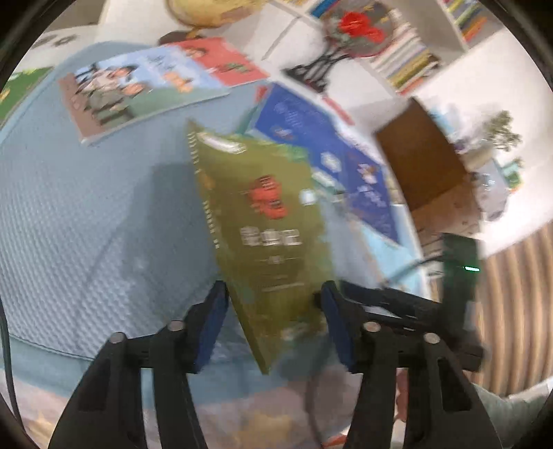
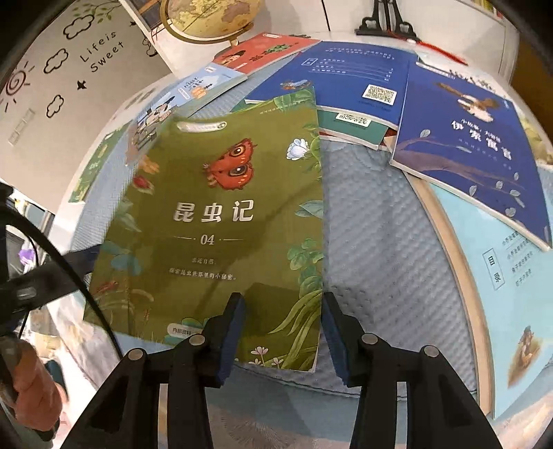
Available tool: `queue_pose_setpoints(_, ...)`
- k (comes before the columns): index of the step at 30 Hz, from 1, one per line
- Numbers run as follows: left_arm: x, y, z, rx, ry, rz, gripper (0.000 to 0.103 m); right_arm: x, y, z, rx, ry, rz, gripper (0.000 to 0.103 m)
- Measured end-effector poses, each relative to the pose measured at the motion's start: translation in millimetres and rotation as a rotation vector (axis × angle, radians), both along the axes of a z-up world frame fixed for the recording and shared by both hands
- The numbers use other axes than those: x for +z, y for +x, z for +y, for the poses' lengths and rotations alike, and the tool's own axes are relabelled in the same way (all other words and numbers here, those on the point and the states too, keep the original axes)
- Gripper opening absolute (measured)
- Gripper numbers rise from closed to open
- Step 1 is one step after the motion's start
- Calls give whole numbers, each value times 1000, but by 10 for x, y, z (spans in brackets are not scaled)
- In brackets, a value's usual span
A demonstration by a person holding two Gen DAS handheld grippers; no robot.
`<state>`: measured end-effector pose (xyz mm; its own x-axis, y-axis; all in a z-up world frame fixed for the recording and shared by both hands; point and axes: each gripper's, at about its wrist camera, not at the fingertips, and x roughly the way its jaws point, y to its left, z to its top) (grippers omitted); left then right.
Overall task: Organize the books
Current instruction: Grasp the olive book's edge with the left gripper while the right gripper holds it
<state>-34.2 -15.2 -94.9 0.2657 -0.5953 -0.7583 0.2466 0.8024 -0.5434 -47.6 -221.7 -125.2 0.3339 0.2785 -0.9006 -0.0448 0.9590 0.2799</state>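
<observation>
The olive-green butterfly-cover book (image 2: pixel 221 221) stands tilted above the blue quilted mat (image 2: pixel 376 241), with dark-blue books (image 2: pixel 459 145) stacked to its right and a globe (image 2: pixel 211 17) far behind.

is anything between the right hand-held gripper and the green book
Nothing visible. The green book already lies between the right hand-held gripper's jaws, its lower right corner in the gap; whether the pads press it is unclear.

Insect book (image 2: pixel 221 221) – olive green cover, red-orange moth, white title. Mat (image 2: pixel 380 241) – pale blue, quilted. Gripper pads (image 2: pixel 232 331) – dark blue.
</observation>
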Motion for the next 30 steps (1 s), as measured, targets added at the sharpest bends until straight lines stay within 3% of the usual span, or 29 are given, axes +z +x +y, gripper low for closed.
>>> queue_pose_setpoints(1, -83, 10, 22, 4, -4, 26, 30, 1, -2, -3, -3, 5, 0, 45)
queue_pose_setpoints(5, -284, 32, -9, 25, -18, 79, 27, -14, 0, -33, -11, 38, -8, 46)
queue_pose_setpoints(8, -322, 38, -57, 30, -25, 92, 17, -5, -29, -73, -26, 61, 4, 47)
queue_pose_setpoints(11, -270, 43, -132, 35, -64, 94, 12, 12, -30, -162, -52, 151, 49, 49)
queue_pose_setpoints(16, -4, 129, -64, 65, -270, 120, 12, 159, -82, -384, -85, 344, 73, 52)
queue_pose_setpoints(18, 7, 171, -2, 82, -353, 157, 12, 181, -71, -499, -88, 464, 87, 61)
queue_pose_setpoints(21, -52, 217, 39, 129, -422, 210, 12, 99, -54, -608, -101, 557, 108, 75)
queue_pose_setpoints(23, -99, 211, 43, 144, -455, 238, 12, -10, -15, -639, -115, 641, 137, 75)
queue_pose_setpoints(25, -150, 204, 11, 151, -470, 266, 12, -105, 49, -627, -124, 716, 154, 69)
queue_pose_setpoints(26, -182, 200, -7, 159, -467, 282, 12, -137, 87, -596, -113, 750, 161, 55)
queue_pose_setpoints(28, -198, 199, -28, 169, -422, 281, 11, -135, 129, -531, -96, 727, 158, 44)
queue_pose_setpoints(30, -167, 203, -46, 169, -324, 259, 11, -59, 153, -471, -56, 681, 129, 31)
